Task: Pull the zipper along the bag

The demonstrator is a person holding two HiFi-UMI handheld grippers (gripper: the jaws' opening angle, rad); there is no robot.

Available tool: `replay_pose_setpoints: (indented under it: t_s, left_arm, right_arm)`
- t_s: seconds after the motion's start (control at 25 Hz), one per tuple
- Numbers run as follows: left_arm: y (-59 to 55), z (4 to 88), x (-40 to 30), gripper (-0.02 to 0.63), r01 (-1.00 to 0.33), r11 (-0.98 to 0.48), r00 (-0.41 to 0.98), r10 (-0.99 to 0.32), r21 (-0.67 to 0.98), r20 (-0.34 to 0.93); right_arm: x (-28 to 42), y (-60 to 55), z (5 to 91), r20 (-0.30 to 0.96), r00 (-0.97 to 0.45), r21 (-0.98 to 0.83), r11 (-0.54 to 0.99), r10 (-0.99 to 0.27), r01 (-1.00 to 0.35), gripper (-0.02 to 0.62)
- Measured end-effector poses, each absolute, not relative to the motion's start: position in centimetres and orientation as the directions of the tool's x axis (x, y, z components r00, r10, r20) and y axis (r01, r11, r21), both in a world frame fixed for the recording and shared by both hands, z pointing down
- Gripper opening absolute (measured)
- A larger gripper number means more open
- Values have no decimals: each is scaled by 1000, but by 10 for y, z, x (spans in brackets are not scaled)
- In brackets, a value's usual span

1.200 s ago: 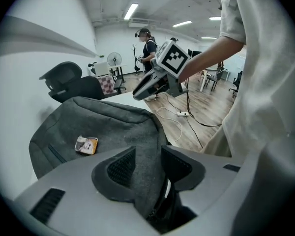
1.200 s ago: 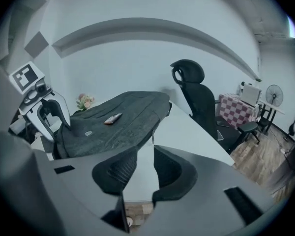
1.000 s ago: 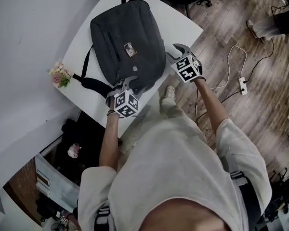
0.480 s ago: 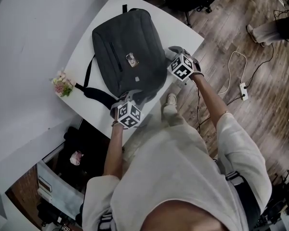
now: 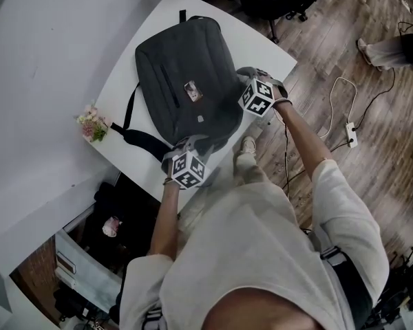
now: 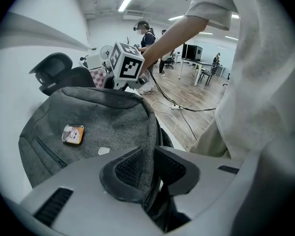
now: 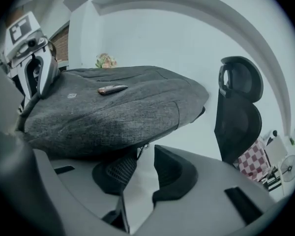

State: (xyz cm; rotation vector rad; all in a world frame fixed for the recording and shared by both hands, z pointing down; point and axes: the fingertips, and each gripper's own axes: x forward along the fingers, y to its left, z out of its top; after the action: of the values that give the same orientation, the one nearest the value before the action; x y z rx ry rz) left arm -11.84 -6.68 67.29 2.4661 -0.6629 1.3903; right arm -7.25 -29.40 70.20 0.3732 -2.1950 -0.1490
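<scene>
A dark grey fabric bag (image 5: 186, 81) lies flat on the white table (image 5: 124, 74), a small picture badge (image 5: 191, 91) on its top. My left gripper (image 5: 193, 143) is at the bag's near corner. In the left gripper view its jaws are closing, and the pads (image 6: 130, 168) pinch the bag's edge (image 6: 148, 146). My right gripper (image 5: 241, 81) is at the bag's right side. Its jaws are closing too, with a gap still between the pads. The small zipper pull (image 7: 141, 148) hangs from the bag's edge (image 7: 113, 112) just ahead of that gap.
A small bunch of flowers (image 5: 91, 124) sits at the table's left edge, and the bag's strap (image 5: 134, 133) trails towards it. A black office chair (image 7: 238, 107) stands beyond the table. A cable and power strip (image 5: 351, 133) lie on the wooden floor to the right.
The left gripper has come up to the bag's near corner and narrowed onto its edge. The right gripper has moved in from the right to the bag's side.
</scene>
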Motion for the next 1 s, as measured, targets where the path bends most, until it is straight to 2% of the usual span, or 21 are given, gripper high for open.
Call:
replay_pose_setpoints:
  t_s: [0.2, 0.6, 1.0]
  left_arm:
    - [-68, 674, -121, 91, -497, -868, 449, -267, -10, 853]
    - [-73, 673, -119, 80, -535, -845, 446, -292, -10, 846]
    - [-83, 676, -97, 74, -563, -827, 451, -313, -6, 836]
  right_arm:
    - [-75, -293, 699, 744, -572, 286, 938, -346, -194, 21]
    - [-60, -294, 699, 780, -508, 311, 931, -366, -193, 20]
    - [-29, -288, 701, 806, -432, 314, 911, -404, -266, 20]
